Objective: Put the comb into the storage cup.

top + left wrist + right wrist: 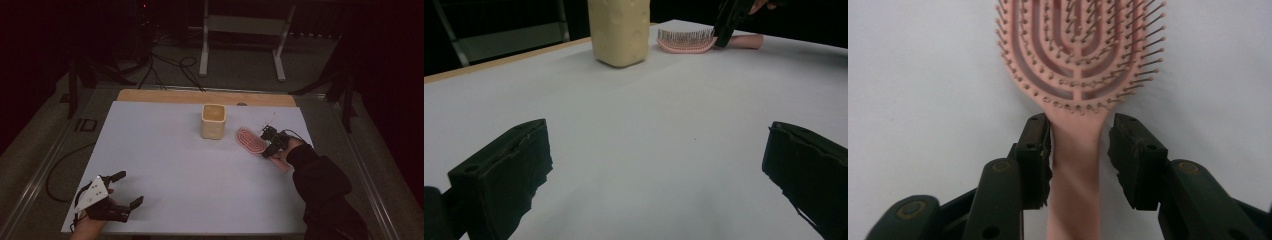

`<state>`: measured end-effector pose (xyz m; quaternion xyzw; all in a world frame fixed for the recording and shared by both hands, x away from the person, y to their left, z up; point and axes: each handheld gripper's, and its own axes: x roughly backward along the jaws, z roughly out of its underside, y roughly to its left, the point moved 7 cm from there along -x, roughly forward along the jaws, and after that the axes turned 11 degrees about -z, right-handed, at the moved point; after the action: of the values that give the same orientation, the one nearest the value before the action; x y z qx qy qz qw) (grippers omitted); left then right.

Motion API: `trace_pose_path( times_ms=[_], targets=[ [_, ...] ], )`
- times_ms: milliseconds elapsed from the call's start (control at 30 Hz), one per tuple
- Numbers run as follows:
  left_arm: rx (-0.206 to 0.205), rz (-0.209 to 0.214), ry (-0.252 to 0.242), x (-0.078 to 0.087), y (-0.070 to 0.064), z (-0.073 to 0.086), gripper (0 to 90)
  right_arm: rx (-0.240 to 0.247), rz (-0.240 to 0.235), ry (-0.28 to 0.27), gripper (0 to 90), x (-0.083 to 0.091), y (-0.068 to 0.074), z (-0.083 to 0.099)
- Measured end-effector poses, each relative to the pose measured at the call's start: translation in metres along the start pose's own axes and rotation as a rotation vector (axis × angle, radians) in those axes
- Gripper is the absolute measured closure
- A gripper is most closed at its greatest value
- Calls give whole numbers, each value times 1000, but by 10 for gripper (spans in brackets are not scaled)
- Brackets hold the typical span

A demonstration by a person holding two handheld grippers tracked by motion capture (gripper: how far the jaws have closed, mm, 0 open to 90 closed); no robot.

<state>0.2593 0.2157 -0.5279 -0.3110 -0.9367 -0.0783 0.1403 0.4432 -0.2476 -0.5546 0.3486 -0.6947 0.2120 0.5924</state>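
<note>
A pink hairbrush (250,141) lies bristles up on the white table (190,170), right of a cream cup (213,121). My right gripper (270,145) sits over the brush's handle. In the right gripper view the brush head (1078,45) points away. The right gripper (1079,130) is open with its jaws on either side of the handle: one jaw touches it and the other stands a sliver off. My left gripper (130,188) rests near the front left corner, open wide and holding nothing. The left gripper view looks past that gripper (656,150) to the cup (619,30) and the brush (686,41).
A wooden strip (200,96) runs along the table's far edge. Beyond it are a white metal stand (240,30) and cables on the floor (170,70). A person's dark sleeve (320,185) comes in at the front right.
</note>
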Motion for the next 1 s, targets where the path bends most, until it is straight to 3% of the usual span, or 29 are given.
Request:
trace_pose_path(
  times_ms=[300,533,1000],
  targets=[
    [2,1,-1,0,0,0,0,21,20,23,628,-6,1,-2],
    [2,1,0,0,0,0,0,1,25,28,679,-7,5,-2],
    [5,-2,-1,0,1,0,0,29,54,-10,698,-6,8,-1]
  ],
)
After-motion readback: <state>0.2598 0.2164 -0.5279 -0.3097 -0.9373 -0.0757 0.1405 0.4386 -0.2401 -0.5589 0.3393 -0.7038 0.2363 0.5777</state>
